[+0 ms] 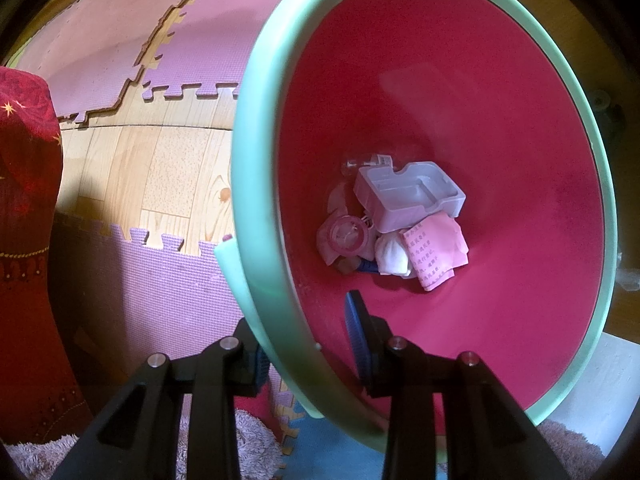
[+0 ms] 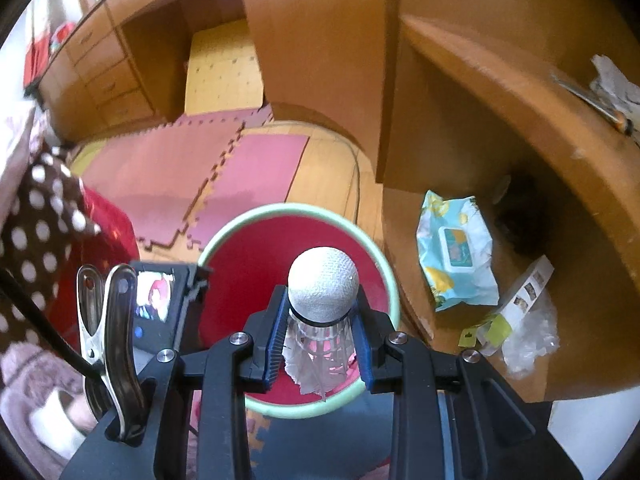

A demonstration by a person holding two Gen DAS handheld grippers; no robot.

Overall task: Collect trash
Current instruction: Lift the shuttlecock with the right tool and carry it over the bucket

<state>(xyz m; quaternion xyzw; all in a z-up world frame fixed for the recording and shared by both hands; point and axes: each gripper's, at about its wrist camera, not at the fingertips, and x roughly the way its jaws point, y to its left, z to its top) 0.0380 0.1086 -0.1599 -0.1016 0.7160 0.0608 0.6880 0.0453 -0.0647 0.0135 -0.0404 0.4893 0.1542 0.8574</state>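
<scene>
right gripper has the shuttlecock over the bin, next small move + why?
Probably open the right gripper and drop it. The shuttlecock sits clamped between its fingers, directly above the red inside of the bin. The left gripper pinches the bin's green rim, steadying it, with trash already inside.

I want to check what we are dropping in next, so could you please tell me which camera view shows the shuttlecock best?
The right wrist view: the shuttlecock sits between the right gripper pads, cork tip forward, above the red bin. The left wrist view shows none of it, only the left gripper clamped on the bin's green rim and the trash inside.
</scene>
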